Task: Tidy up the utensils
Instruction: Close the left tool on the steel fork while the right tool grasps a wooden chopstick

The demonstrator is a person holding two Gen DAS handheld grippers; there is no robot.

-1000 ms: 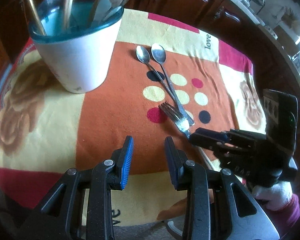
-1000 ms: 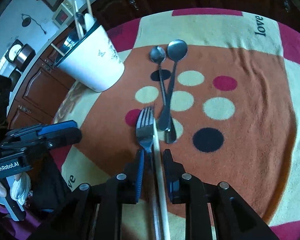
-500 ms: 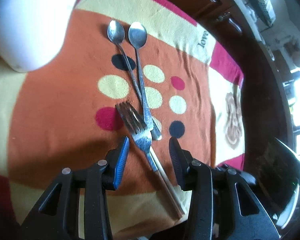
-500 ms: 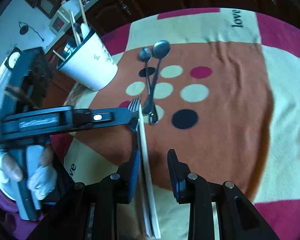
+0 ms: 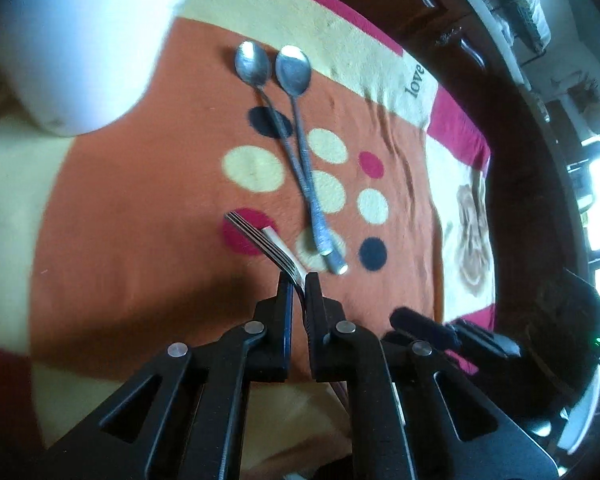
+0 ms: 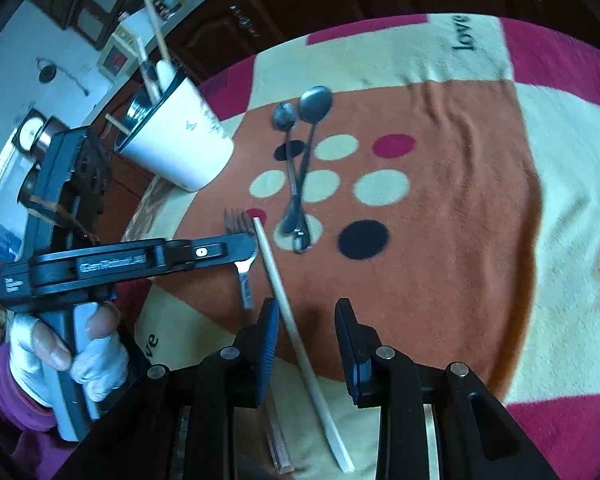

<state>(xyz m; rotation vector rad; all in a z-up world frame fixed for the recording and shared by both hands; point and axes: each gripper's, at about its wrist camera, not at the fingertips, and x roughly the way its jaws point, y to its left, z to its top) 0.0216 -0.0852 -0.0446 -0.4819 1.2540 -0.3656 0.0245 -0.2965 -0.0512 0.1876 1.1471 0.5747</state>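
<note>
Your left gripper (image 5: 296, 282) is squeezed tight on the fork (image 5: 266, 242), right at the neck where the prongs meet the handle. The fork points away from you, with its prongs out past the fingertips and over a pink dot on the blanket (image 5: 140, 208). Its handle runs back under the gripper toward you, so you cannot see it from the left camera. From the right camera you can see the left gripper (image 6: 248, 246) reaching in from the side and crossing the fork (image 6: 242, 264), so the fork's long line goes one way and the gripper lies across it. Your right gripper (image 6: 306, 316) is wide apart and holds nothing. The long pale stick (image 6: 292, 312) lies on the blanket between its two fingers, slanting up toward the fork's prongs and lying just beside them. The white cup (image 6: 176, 148) with other tools in it stands up and to the left, well apart from the fork. So the fork needs to go up and over to that side, and your left hand is the nearer one. You will probably need to tip the fork so it stands tall before it drops in. The two spoons (image 5: 296, 148) lie side by side past the fork, their handles crossing, and nobody is touching them.
</note>
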